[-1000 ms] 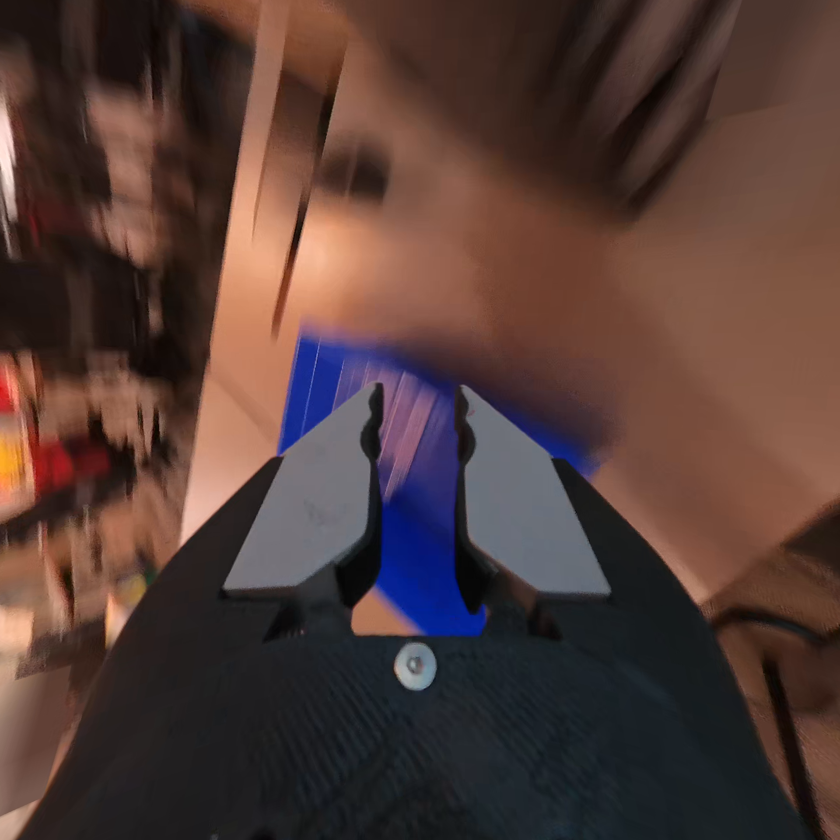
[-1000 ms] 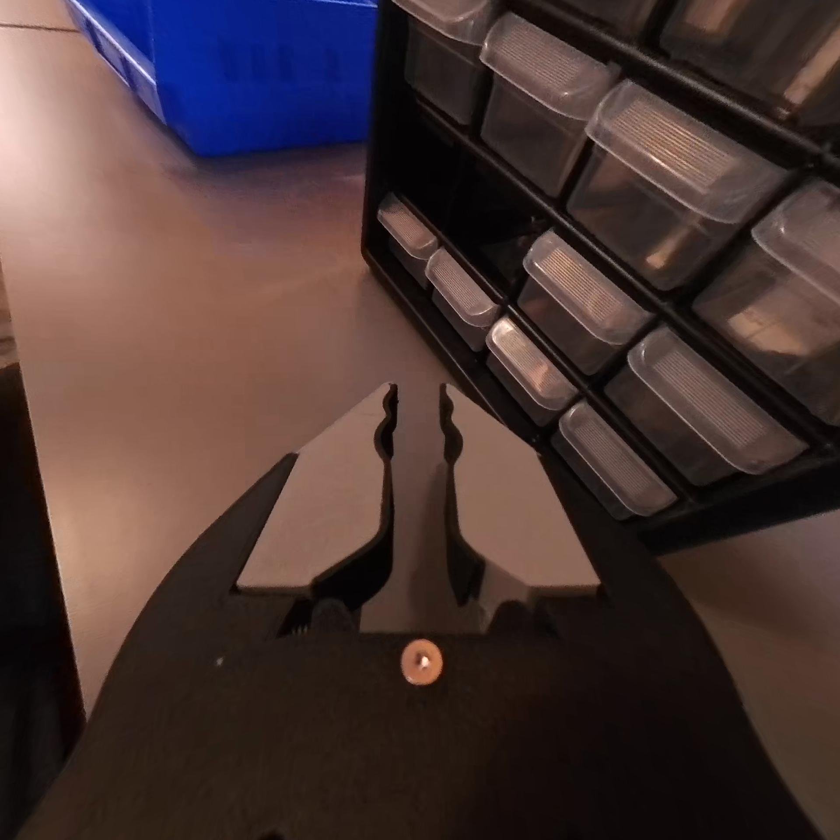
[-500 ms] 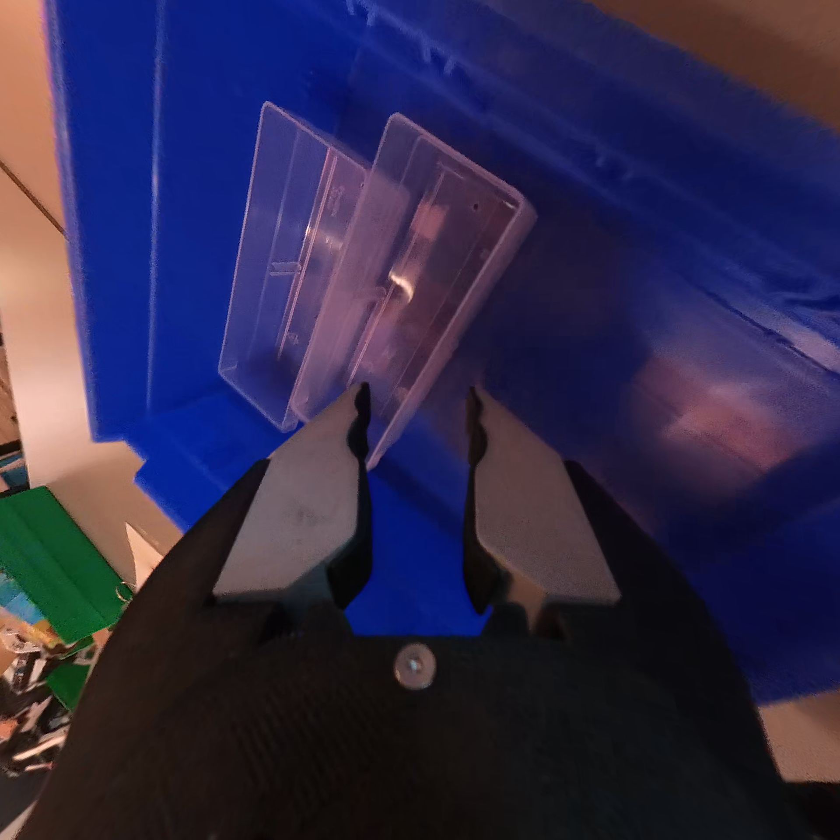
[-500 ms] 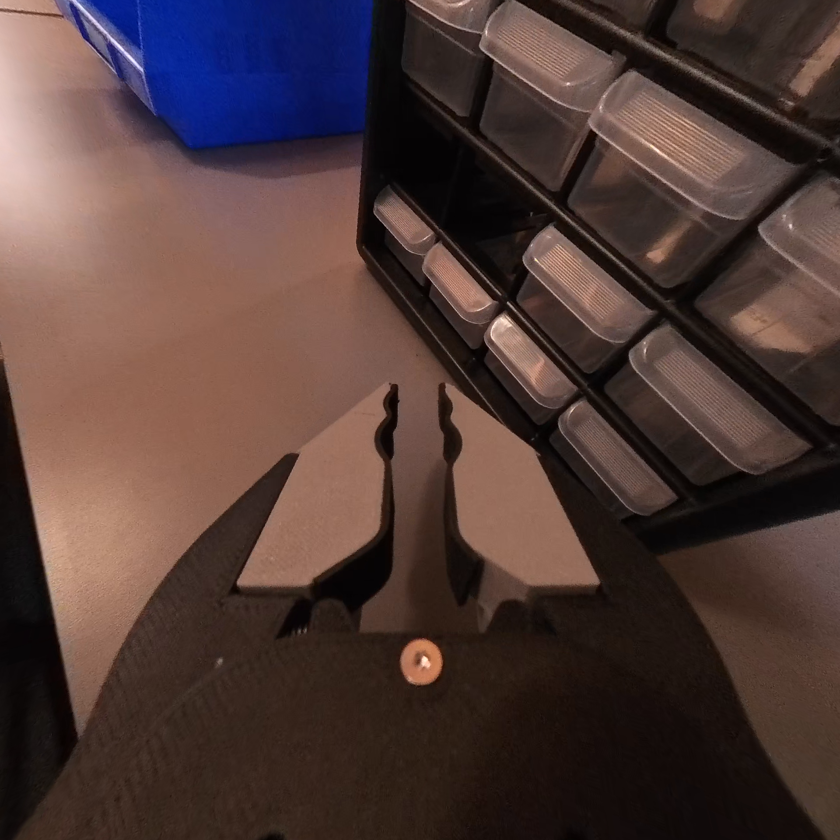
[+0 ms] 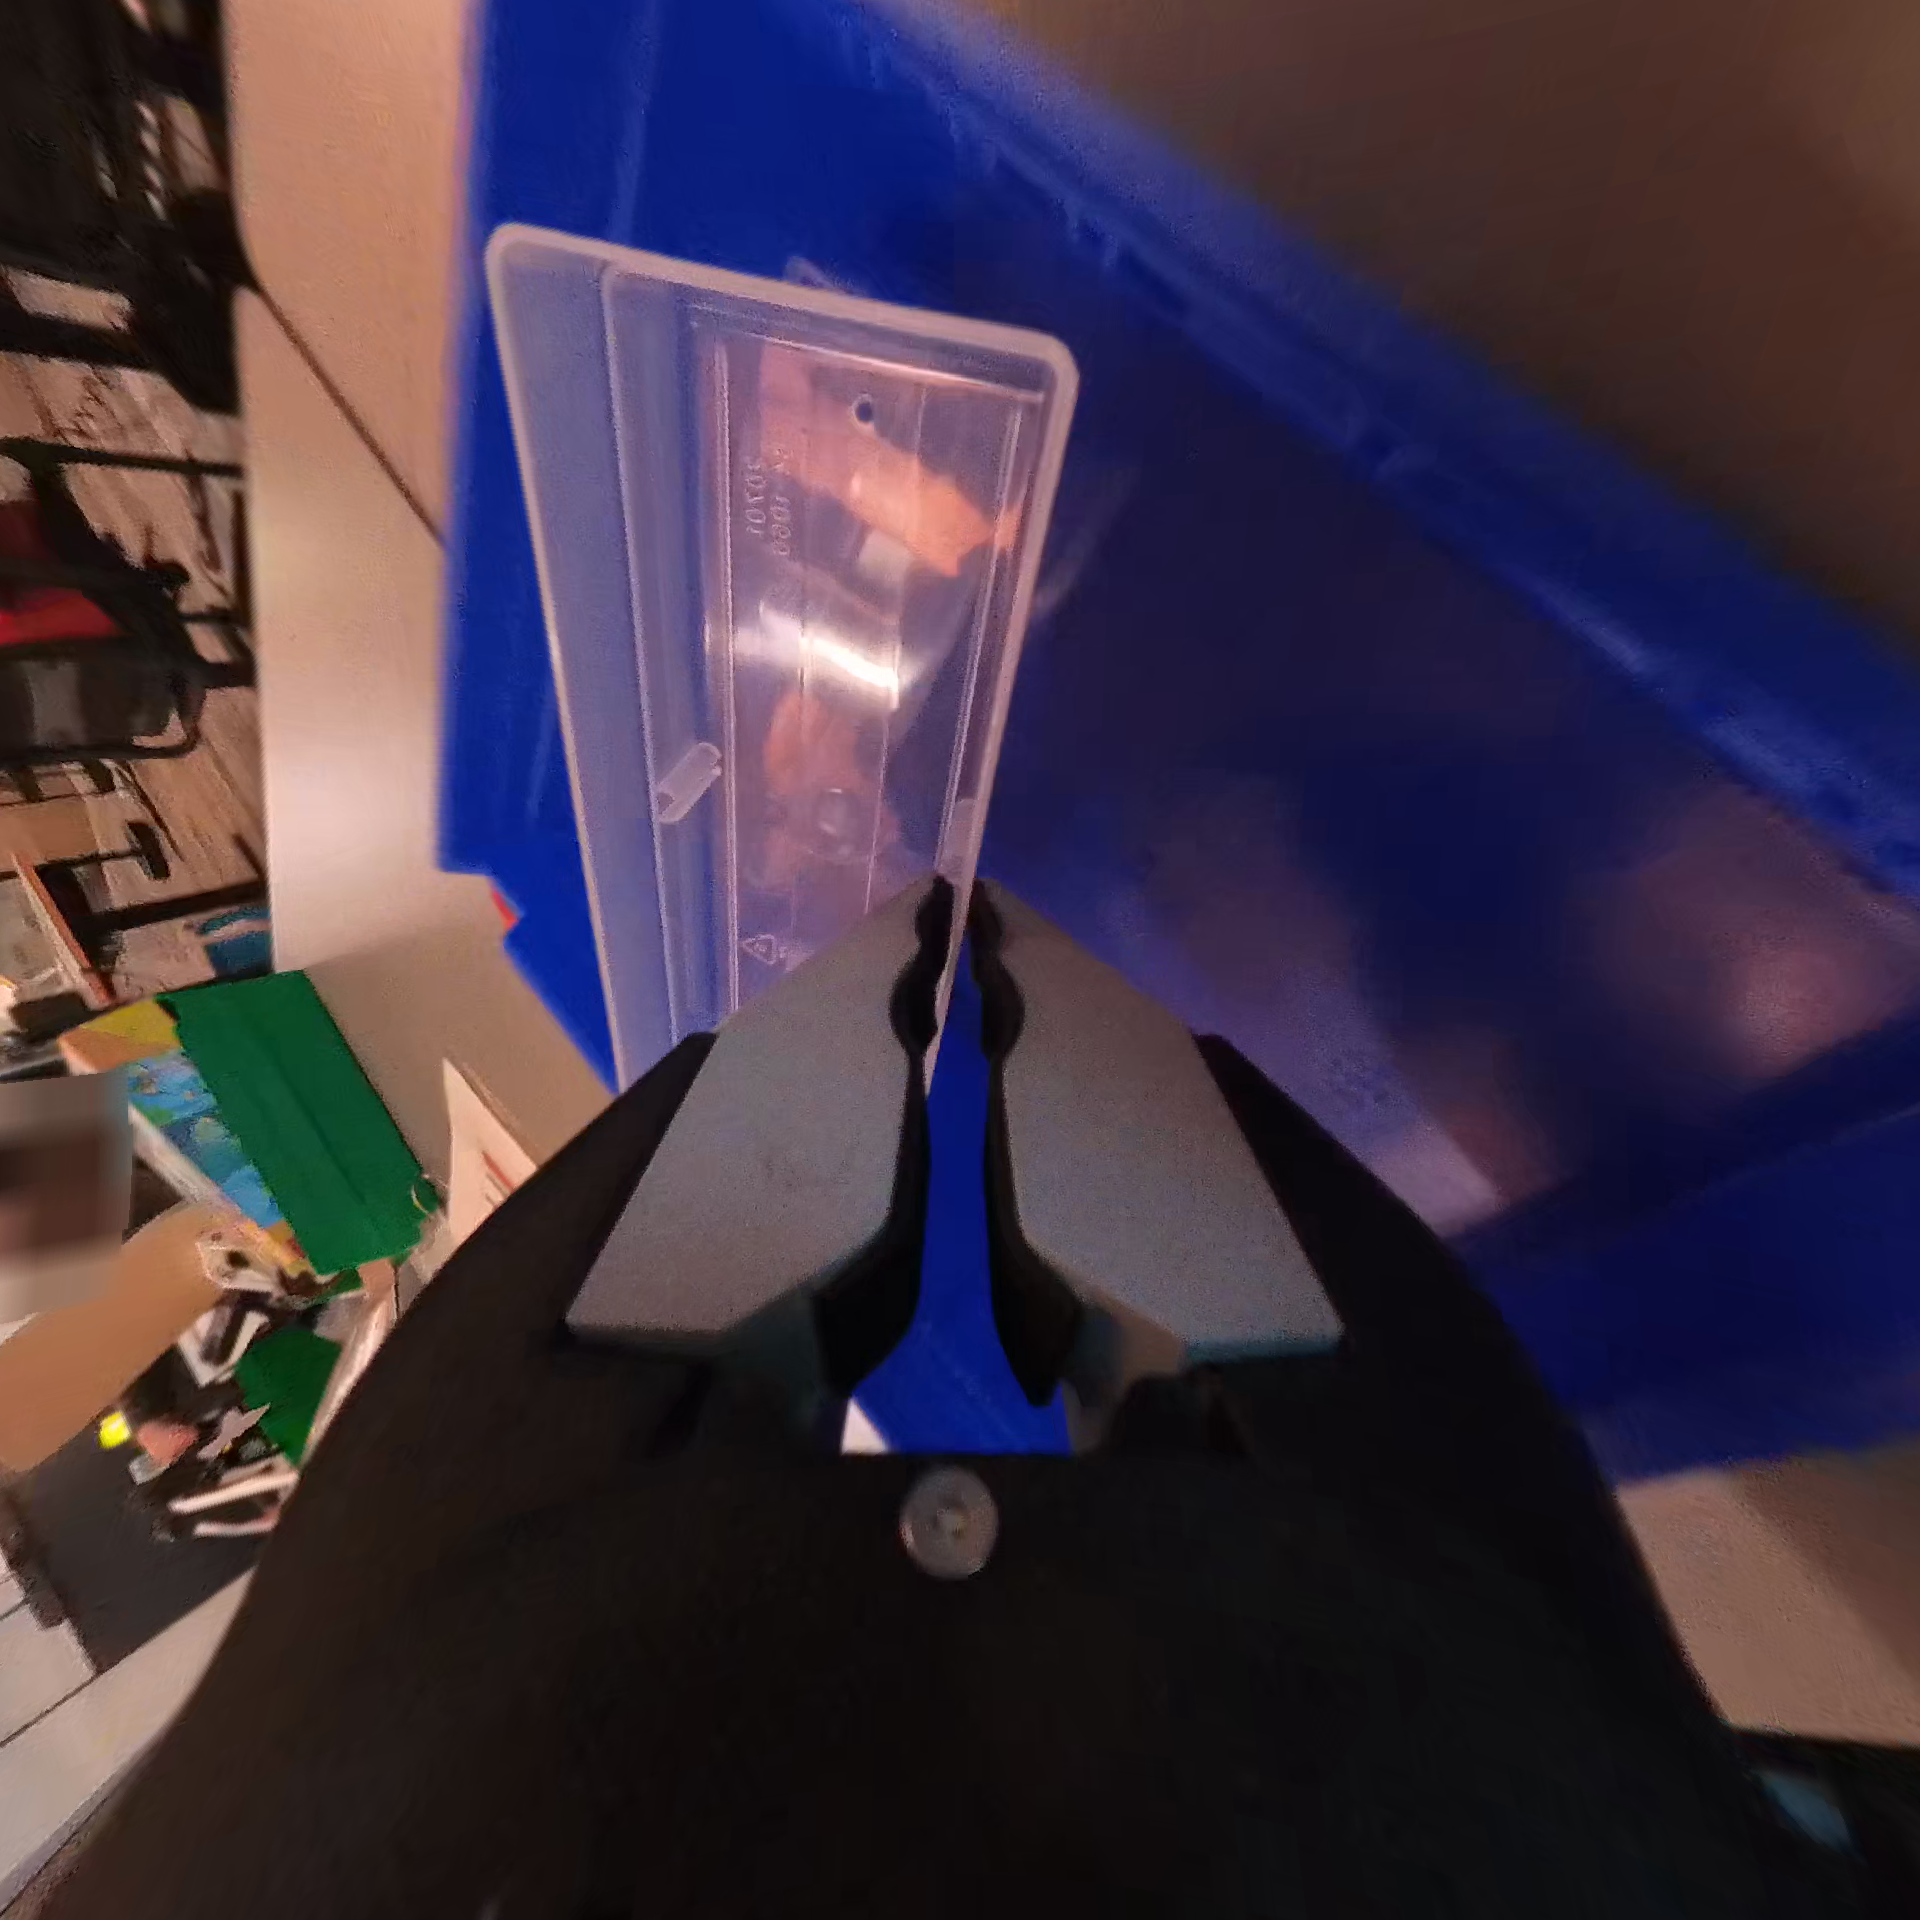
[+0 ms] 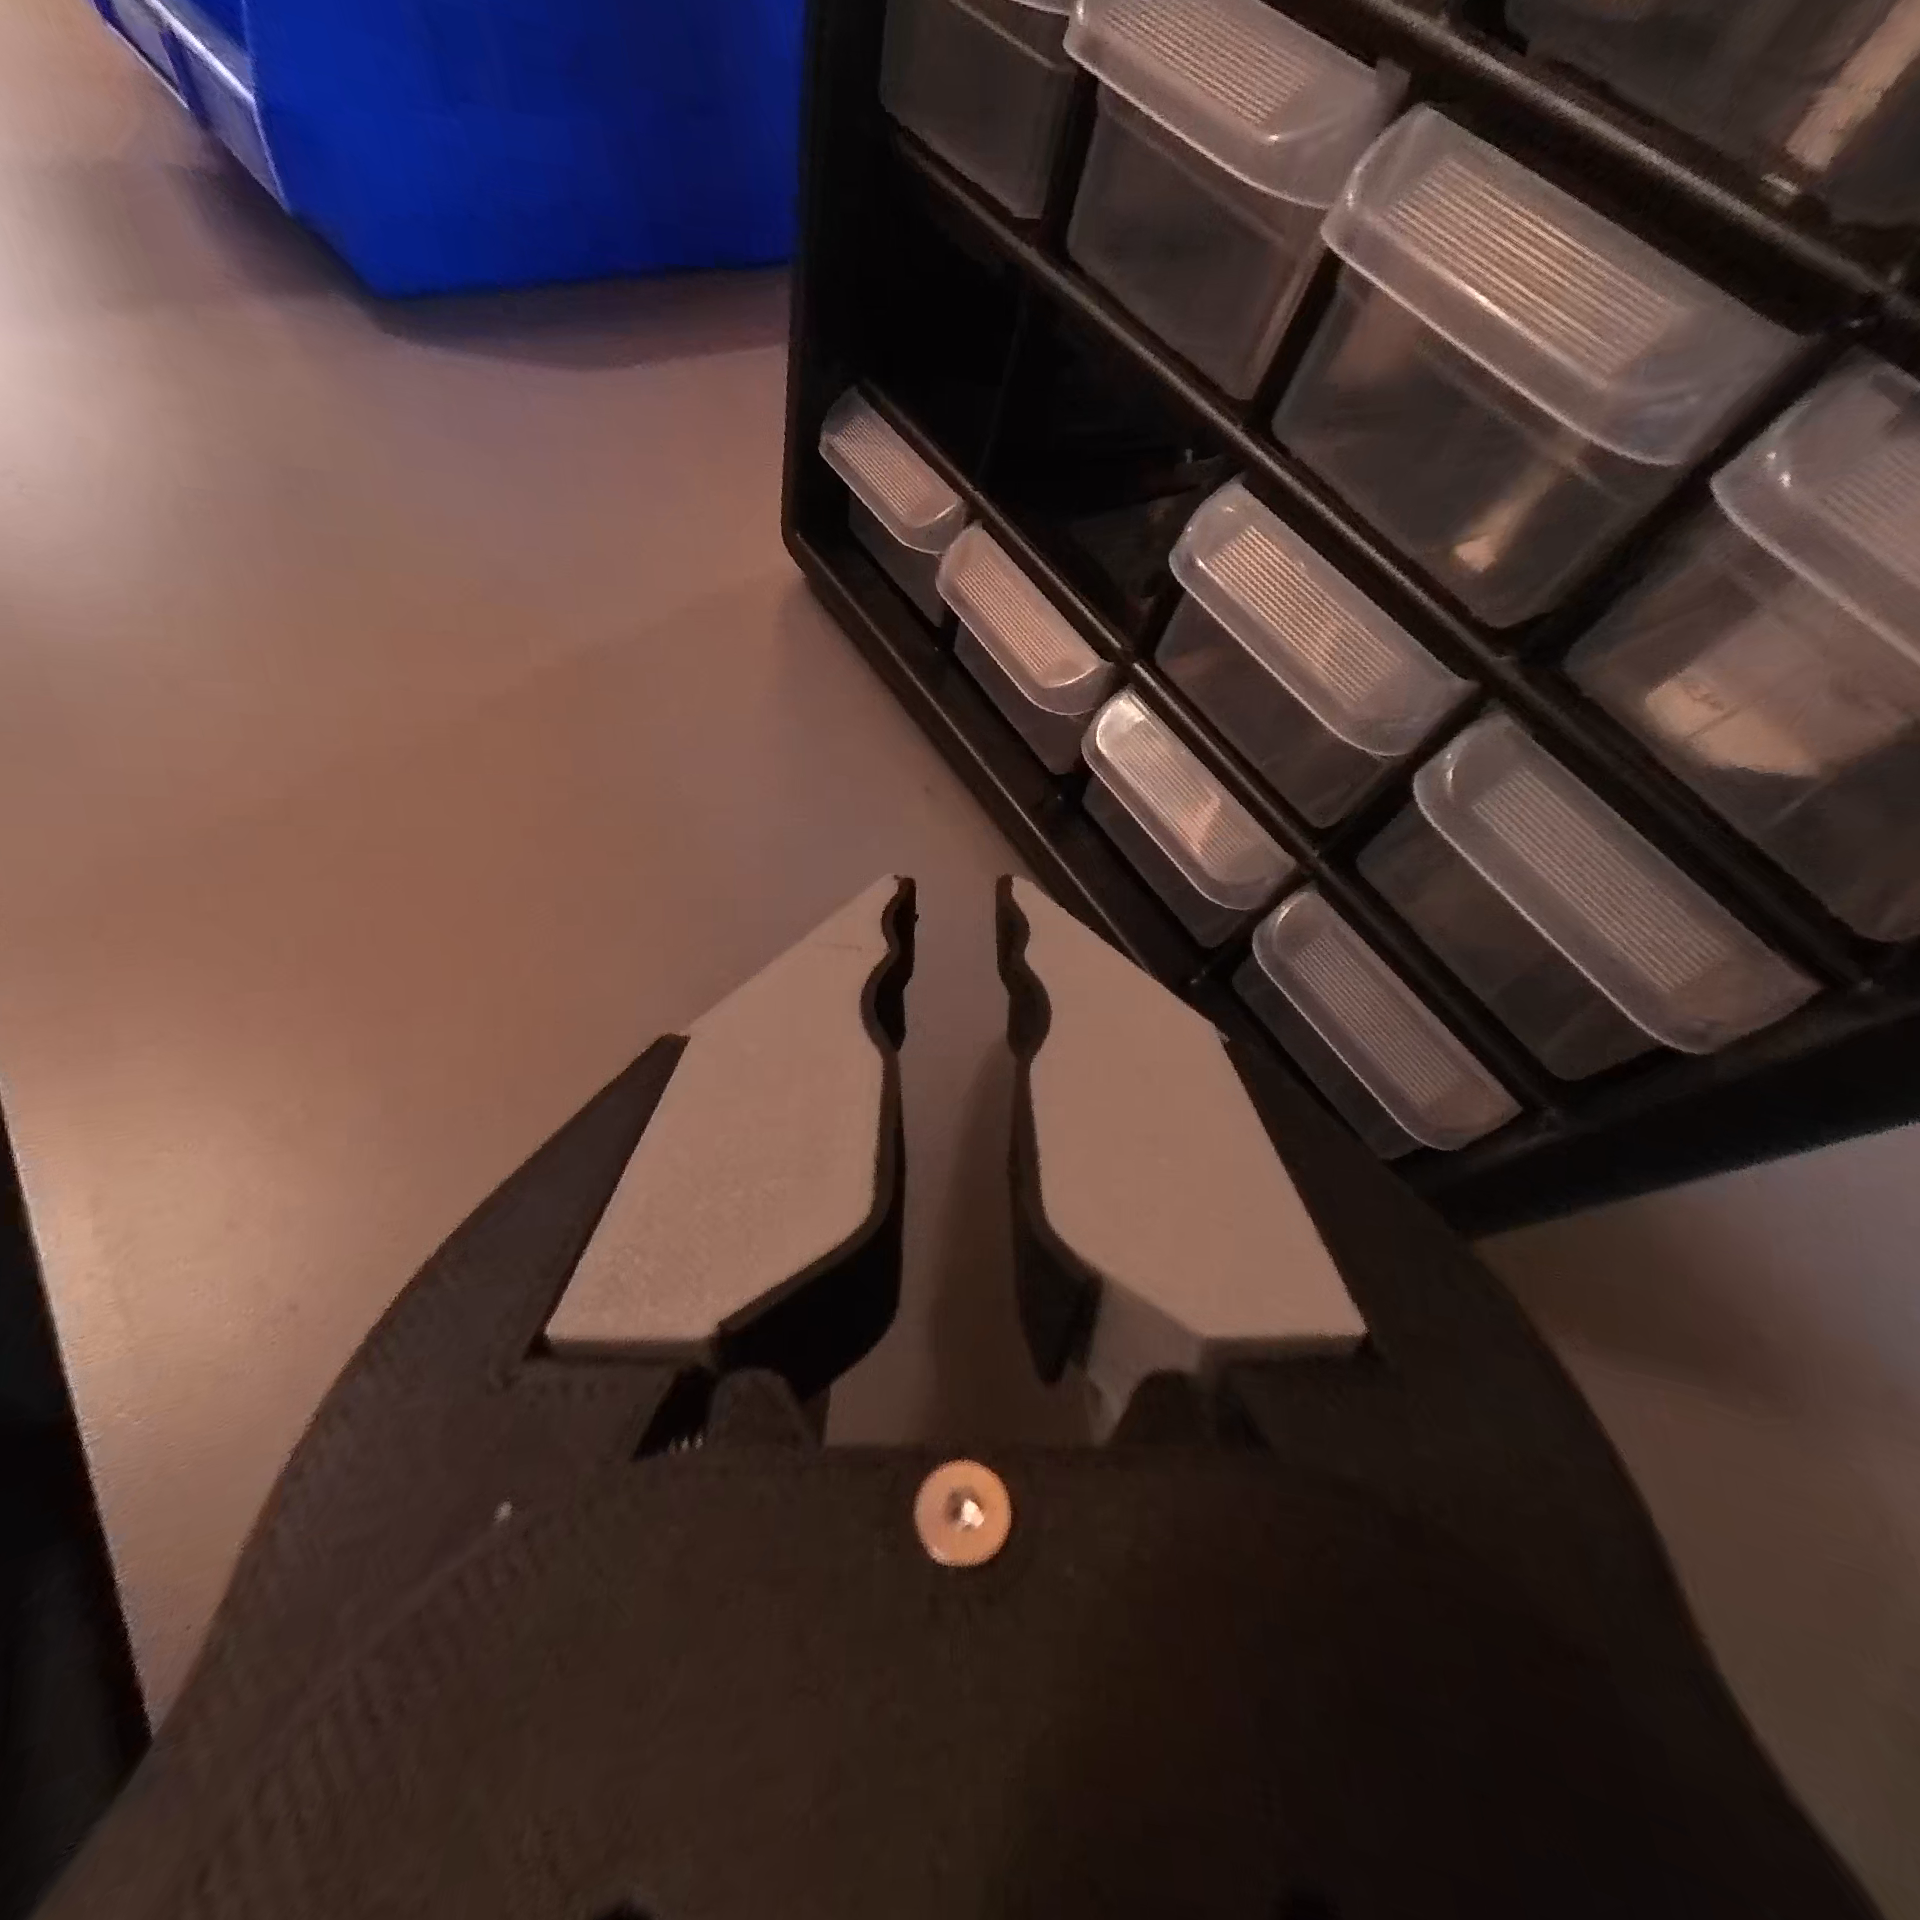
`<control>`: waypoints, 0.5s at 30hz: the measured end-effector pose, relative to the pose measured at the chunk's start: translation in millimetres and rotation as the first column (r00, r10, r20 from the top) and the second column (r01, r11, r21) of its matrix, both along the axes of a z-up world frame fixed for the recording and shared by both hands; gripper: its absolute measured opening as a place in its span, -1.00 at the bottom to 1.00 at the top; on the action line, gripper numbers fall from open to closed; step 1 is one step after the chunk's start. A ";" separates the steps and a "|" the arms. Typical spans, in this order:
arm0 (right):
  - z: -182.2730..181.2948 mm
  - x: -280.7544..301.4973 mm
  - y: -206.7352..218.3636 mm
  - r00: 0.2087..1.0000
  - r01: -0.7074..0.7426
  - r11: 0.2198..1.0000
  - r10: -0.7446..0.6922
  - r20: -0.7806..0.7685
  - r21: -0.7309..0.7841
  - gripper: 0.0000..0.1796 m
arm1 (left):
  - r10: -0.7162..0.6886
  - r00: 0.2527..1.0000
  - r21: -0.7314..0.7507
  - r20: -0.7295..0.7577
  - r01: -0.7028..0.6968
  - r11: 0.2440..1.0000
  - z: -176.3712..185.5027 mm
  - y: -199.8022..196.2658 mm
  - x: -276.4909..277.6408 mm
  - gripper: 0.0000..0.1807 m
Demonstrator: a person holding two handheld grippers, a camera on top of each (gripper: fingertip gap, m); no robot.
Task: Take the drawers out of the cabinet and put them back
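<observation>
Clear drawer (image 5: 821, 623) wall seemingly pinched in left gripper (image 5: 956, 894) jaws; right gripper (image 6: 956, 894) jaws apart.

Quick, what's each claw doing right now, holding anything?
Left claw: closed on the side wall of a clear drawer over the blue bin.
Right claw: open, holding nothing, beside the cabinet.

Clear, colourless plastic drawer (image 5: 831, 582) with orange and dark reflections, against a deep blue bin (image 5: 1351, 727). Black left gripper (image 5: 954, 904) with matte grey fingers (image 5: 790, 1122). Green folded item (image 5: 301, 1122) at lower left, on a beige table (image 5: 343, 582).

Black cabinet (image 6: 831, 343) frame holding translucent smoky-grey drawers (image 6: 1299, 644) with fine ribbed lines on their handles. Black right gripper (image 6: 956, 904), grey fingers (image 6: 758, 1122), over a tan-grey tabletop (image 6: 416, 675). Blue bin (image 6: 520, 135) at upper left.
</observation>
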State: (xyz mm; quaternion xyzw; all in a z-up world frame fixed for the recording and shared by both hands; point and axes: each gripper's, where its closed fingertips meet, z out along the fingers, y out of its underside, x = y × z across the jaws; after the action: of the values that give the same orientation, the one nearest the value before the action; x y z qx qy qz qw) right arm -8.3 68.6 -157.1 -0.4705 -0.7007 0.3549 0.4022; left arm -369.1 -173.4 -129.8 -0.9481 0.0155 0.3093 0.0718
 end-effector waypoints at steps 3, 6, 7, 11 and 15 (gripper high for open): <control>2.7 1.1 -0.4 1.000 0.001 1.000 0.000 -0.015 0.008 -0.88 | -0.047 0.998 0.063 -0.044 0.050 0.997 39.4 13.0 26.7 -0.99; 6.5 2.4 -1.8 0.999 -0.005 1.000 0.005 -0.034 0.005 -0.89 | -0.162 0.985 0.083 -0.061 0.167 0.982 61.2 33.2 83.5 -1.00; 7.7 2.8 -1.9 0.999 -0.005 1.000 0.005 -0.040 0.003 -0.89 | -0.226 0.973 0.076 -0.049 0.229 0.971 61.9 40.1 109.4 -1.00; 12.6 4.6 1.4 0.998 0.012 1.000 -0.012 -0.066 -0.001 -0.90 | -0.436 0.899 -0.069 -0.035 0.433 0.899 45.2 50.0 199.9 -0.99; 15.9 5.8 6.2 0.996 0.037 0.999 -0.037 -0.085 0.003 -0.90 | -0.589 0.807 -0.293 0.035 0.572 0.766 -4.0 46.1 268.4 -0.99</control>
State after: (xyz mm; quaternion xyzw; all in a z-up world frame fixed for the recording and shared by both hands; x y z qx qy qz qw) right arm -2.5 74.8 -141.2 -0.4669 -0.6750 0.3653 0.4393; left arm -100.7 -127.3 -133.9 -0.8872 0.3548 0.2940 0.0241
